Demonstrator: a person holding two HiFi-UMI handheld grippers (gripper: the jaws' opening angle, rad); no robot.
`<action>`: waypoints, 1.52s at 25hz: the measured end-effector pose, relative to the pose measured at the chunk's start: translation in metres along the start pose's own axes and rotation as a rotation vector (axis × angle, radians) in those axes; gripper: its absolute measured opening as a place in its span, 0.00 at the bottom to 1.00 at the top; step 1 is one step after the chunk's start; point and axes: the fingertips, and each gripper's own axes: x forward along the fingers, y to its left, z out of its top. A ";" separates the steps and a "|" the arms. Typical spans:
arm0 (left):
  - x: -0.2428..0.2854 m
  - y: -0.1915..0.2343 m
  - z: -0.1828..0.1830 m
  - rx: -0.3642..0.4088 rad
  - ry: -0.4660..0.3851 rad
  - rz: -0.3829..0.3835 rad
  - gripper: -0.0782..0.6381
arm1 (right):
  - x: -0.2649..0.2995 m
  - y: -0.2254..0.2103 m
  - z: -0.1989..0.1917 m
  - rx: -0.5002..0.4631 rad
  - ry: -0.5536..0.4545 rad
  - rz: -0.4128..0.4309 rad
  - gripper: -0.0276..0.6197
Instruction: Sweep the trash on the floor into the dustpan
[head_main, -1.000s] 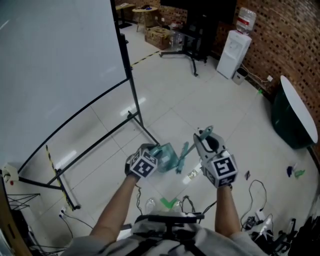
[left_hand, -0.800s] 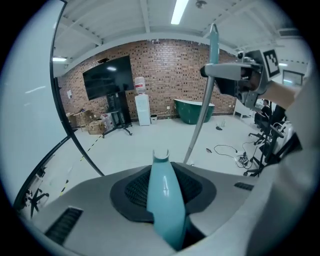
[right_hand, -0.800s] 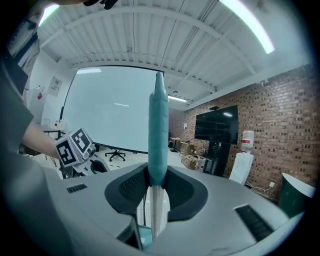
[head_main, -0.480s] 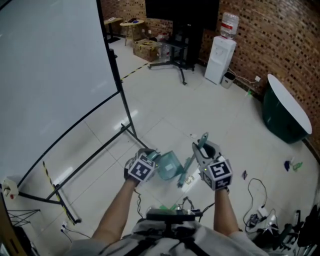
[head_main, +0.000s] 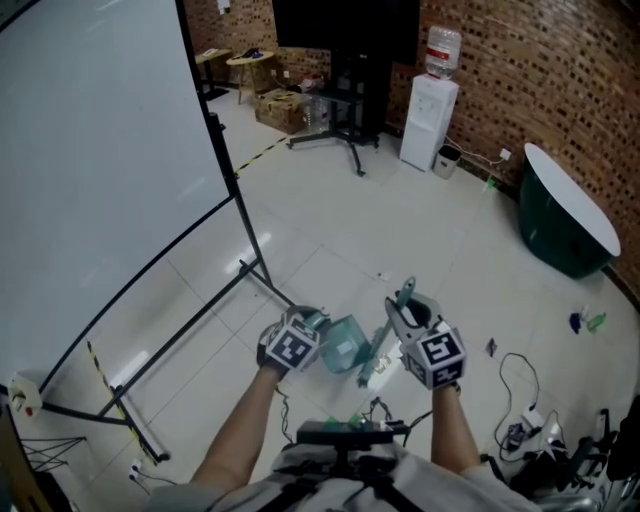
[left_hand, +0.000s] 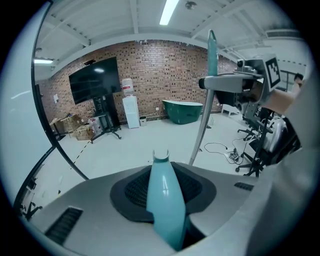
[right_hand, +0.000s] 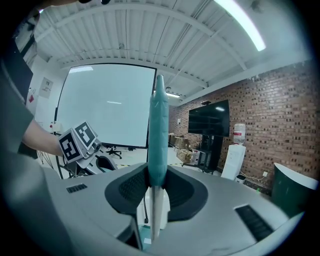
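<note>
Gripping the dustpan (head_main: 346, 346) handle with my left gripper (head_main: 316, 323) clamped shut, right gripper (head_main: 404, 303) squeezing the broom (head_main: 379, 343). Trash (head_main: 383, 371) is lying on the floor (head_main: 400, 230) beside the broom's low end.

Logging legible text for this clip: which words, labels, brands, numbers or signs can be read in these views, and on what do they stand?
No word or number can be read in any view.
Left marker cube and right marker cube: square black-and-white patterns only, no letters.
Sheet on the wall: print too small to read.
Cardboard boxes: any print too blurred to read.
Water bottle: label too blurred to read.
</note>
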 end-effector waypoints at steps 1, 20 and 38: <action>0.000 -0.002 -0.001 0.003 0.002 -0.005 0.26 | -0.003 0.001 0.003 0.006 -0.004 -0.003 0.18; 0.038 -0.016 -0.010 0.119 0.057 -0.113 0.26 | -0.056 -0.035 -0.049 0.080 0.092 -0.237 0.18; 0.179 -0.055 -0.012 0.512 0.193 -0.340 0.26 | -0.091 -0.163 -0.248 0.254 0.247 -0.527 0.17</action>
